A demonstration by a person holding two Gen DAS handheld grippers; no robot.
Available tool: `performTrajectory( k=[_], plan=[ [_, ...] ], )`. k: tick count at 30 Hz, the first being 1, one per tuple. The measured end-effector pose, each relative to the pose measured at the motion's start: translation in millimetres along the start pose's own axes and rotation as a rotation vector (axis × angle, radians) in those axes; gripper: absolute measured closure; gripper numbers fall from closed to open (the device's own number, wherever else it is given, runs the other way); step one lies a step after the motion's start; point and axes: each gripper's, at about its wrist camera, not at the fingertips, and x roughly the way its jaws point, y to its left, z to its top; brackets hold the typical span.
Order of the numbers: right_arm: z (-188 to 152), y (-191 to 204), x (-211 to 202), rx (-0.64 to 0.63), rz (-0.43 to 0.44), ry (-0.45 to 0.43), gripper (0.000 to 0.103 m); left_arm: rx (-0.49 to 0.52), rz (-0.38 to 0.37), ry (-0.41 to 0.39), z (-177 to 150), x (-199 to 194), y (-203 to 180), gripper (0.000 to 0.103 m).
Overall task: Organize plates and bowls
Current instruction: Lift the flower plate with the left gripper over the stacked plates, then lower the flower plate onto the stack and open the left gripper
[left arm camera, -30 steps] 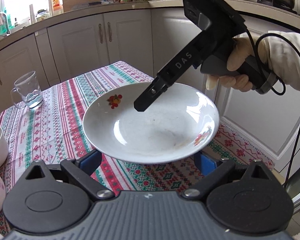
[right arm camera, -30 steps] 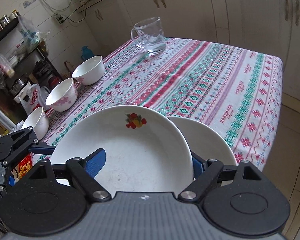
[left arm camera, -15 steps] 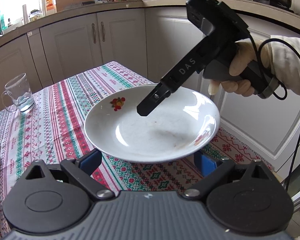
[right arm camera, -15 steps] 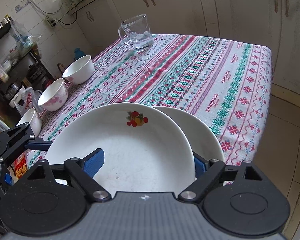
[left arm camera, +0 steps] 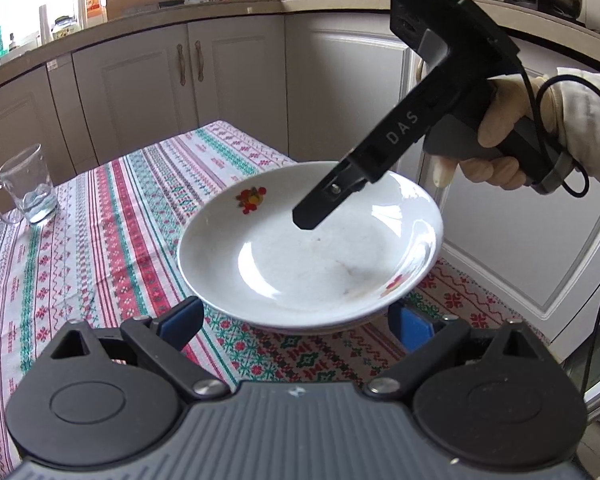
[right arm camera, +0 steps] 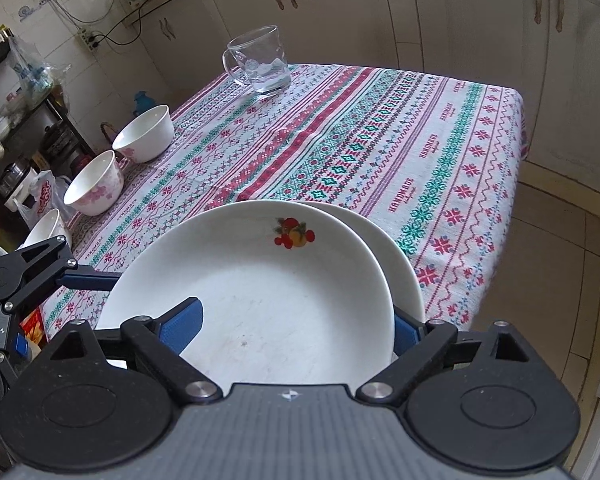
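Note:
A white plate with a fruit print [left arm camera: 308, 248] lies on top of a second white plate [right arm camera: 396, 256] at the table's near corner. My left gripper [left arm camera: 296, 320] is open, its blue pads either side of the top plate's near rim. My right gripper [right arm camera: 296, 328] is open around the top plate's rim, one pad over the inside; in the left wrist view it reaches down over the plate [left arm camera: 320, 208]. Three white bowls with pink flowers [right arm camera: 144, 134] [right arm camera: 94, 184] [right arm camera: 46, 230] stand along the table's left edge.
A glass mug [right arm camera: 260, 62] stands at the far side of the patterned tablecloth [right arm camera: 380, 136]. Kitchen cabinets [left arm camera: 180, 80] surround the table. The table edge [right arm camera: 516, 128] drops to the tiled floor on the right.
The top plate has come down onto the lower plate. Both grippers have shifted slightly with it; the views have drifted.

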Motion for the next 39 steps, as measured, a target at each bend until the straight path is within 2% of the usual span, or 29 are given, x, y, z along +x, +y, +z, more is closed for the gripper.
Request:
performTrajectory(
  k=[10,18,24,30,32,39],
  plan=[
    [-5.0,2.0,-17.4,0.014,-0.019,-0.025,0.002,0.013,-0.010,-0.012,2.3,1.5,-2.1,0.005],
    [-7.4,9.7,-21.1,0.002,-0.058,-0.010,0.000,0.022,-0.005,-0.008,-0.2,1.9,-1.8,0.005],
    [-7.0,17.7,-18.6,-0.008,-0.112,0.006,0.000,0.035,0.006,-0.022,-1.3,-4.4,-2.1,0.005],
    [-7.6,21.5,-15.8,0.000,-0.201,0.045,0.000,0.030,0.018,-0.046,-1.4,-12.6,1.0,0.004],
    [-10.9,21.7,-14.3,-0.004,-0.202,0.055,0.000,0.031,0.020,-0.050,-2.3,-14.8,1.6,0.004],
    [-16.0,39.0,-20.8,-0.035,-0.255,0.019,0.000,0.042,0.033,-0.072,-5.4,-23.6,5.2,0.003]
  ],
)
